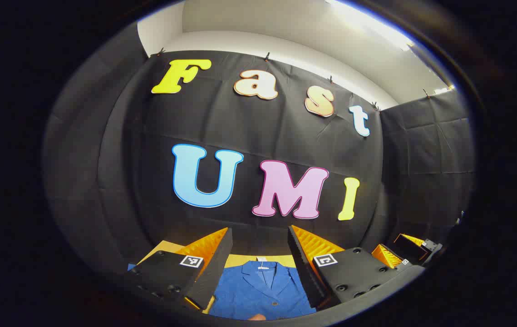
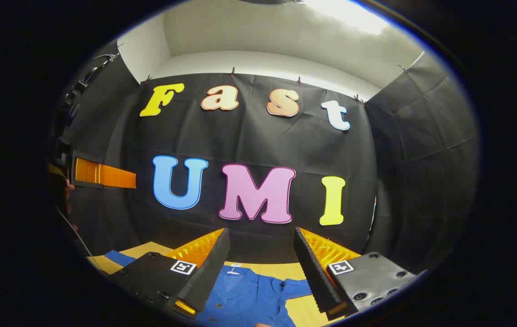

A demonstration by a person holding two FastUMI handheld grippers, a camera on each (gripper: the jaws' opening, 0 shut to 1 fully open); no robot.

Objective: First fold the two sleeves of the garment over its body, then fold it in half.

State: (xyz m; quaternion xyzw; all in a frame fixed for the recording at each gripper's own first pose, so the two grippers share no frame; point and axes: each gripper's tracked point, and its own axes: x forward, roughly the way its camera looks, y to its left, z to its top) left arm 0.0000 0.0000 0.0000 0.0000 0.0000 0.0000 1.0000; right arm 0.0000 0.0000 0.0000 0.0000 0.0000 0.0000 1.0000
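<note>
A blue collared garment (image 1: 258,290) with buttons lies flat on the yellow table (image 1: 240,260), collar toward the wall. In the left gripper view my left gripper (image 1: 259,230) is open above it, the collar showing between the fingers. My right gripper (image 1: 396,246) hovers off to the right. In the right gripper view the garment (image 2: 244,295) lies below my open right gripper (image 2: 261,230). One sleeve (image 2: 298,287) spreads to the right, and another blue part (image 2: 115,258) shows at the left. My left gripper (image 2: 104,175) is raised at the far left. Neither gripper touches the cloth.
The black cloth wall (image 1: 267,136) stands close behind the table's far edge (image 2: 258,265). A hand (image 2: 65,188) holds the left gripper at the left of the right gripper view. Bare yellow tabletop (image 2: 306,309) shows to the right of the garment.
</note>
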